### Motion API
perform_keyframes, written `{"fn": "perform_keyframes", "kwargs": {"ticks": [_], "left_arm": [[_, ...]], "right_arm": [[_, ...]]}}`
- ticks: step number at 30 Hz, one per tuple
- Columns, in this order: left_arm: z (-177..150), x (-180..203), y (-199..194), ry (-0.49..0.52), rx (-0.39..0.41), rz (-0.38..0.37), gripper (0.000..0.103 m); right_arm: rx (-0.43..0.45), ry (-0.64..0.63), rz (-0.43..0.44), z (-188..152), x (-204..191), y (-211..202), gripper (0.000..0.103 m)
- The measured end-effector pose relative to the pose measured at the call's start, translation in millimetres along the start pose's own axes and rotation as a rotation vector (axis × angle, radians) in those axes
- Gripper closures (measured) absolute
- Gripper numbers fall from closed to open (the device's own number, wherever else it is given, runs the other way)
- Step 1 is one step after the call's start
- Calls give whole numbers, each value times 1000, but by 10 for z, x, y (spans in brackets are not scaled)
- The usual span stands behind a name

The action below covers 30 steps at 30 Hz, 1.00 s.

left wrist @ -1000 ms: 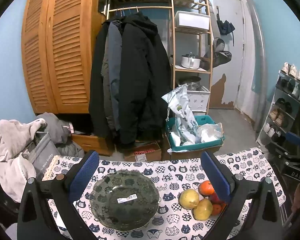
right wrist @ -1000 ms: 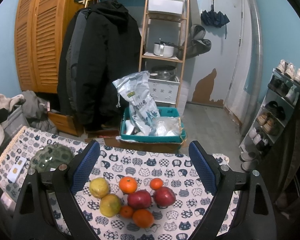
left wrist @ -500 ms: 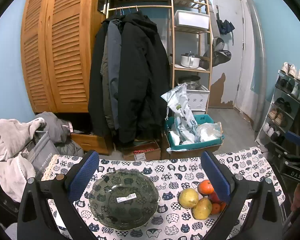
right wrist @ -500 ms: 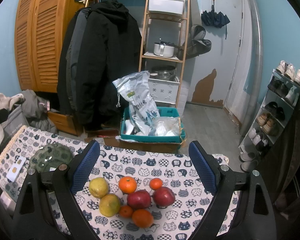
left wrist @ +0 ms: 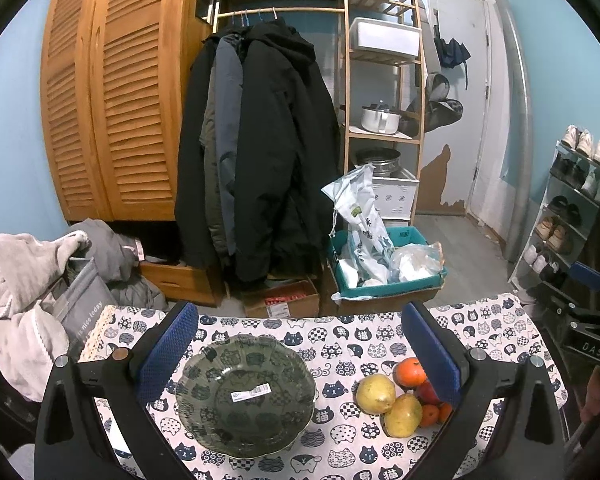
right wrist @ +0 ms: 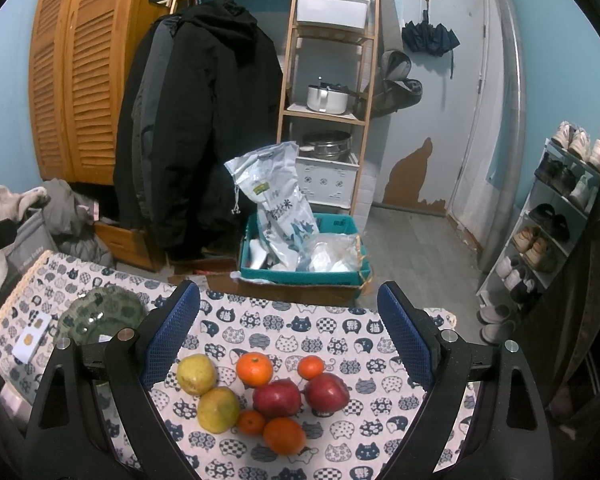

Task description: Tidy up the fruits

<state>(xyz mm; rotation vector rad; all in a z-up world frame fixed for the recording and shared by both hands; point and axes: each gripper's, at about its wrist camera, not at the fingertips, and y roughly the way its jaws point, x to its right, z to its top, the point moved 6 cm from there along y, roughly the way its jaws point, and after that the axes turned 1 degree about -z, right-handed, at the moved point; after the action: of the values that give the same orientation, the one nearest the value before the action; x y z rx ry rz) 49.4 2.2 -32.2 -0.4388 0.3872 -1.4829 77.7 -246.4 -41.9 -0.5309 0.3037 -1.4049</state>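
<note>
Eight pieces of fruit lie clustered on a cat-print tablecloth [right wrist: 340, 332] in the right wrist view: two yellow-green pears, two red apples and four oranges of differing size. The pears [right wrist: 196, 374] sit touching at 9 o'clock of the group, the glossy apples [right wrist: 326, 391] side by side at 3 o'clock, with the largest orange [right wrist: 284, 435] nearest the camera and a small one [right wrist: 311, 367] at 12 o'clock. The right gripper [right wrist: 288, 334] hovers above them, its two blue, mesh-textured pads spread wide and holding nothing.

One dark green glass bowl [left wrist: 246, 396], round with a scalloped rim and a white barcode sticker inside, lies empty between the left gripper's [left wrist: 298, 346] wide-spread fingers in the left wrist view. That view shows only part of the fruit, at 3 o'clock of the bowl and apart from it, the rest hidden behind the right finger. It alone catches the other tool's black frame and a hand at the right edge. The right wrist view alone shows a white card [right wrist: 30, 340] beside the bowl at the cloth's left end.

Beyond the table stand a teal crate [right wrist: 304, 276] holding one printed white sack, dark coats [left wrist: 260, 152] on a rail, slatted wooden doors, a bamboo shelf and a shoe rack.
</note>
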Motion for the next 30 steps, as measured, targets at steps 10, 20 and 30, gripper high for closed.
{"fn": "perform_keyframes", "kwargs": {"ticks": [10, 20, 30], "left_arm": [[5, -8, 1, -2, -2, 0, 0], [9, -33, -2, -3, -2, -1, 0], [14, -61, 5, -3, -5, 1, 0]], "right_arm": [[1, -1, -2, 0, 7, -4, 14], [1, -1, -2, 1, 12, -5, 14], [3, -5, -4, 15, 14, -9, 14]]}}
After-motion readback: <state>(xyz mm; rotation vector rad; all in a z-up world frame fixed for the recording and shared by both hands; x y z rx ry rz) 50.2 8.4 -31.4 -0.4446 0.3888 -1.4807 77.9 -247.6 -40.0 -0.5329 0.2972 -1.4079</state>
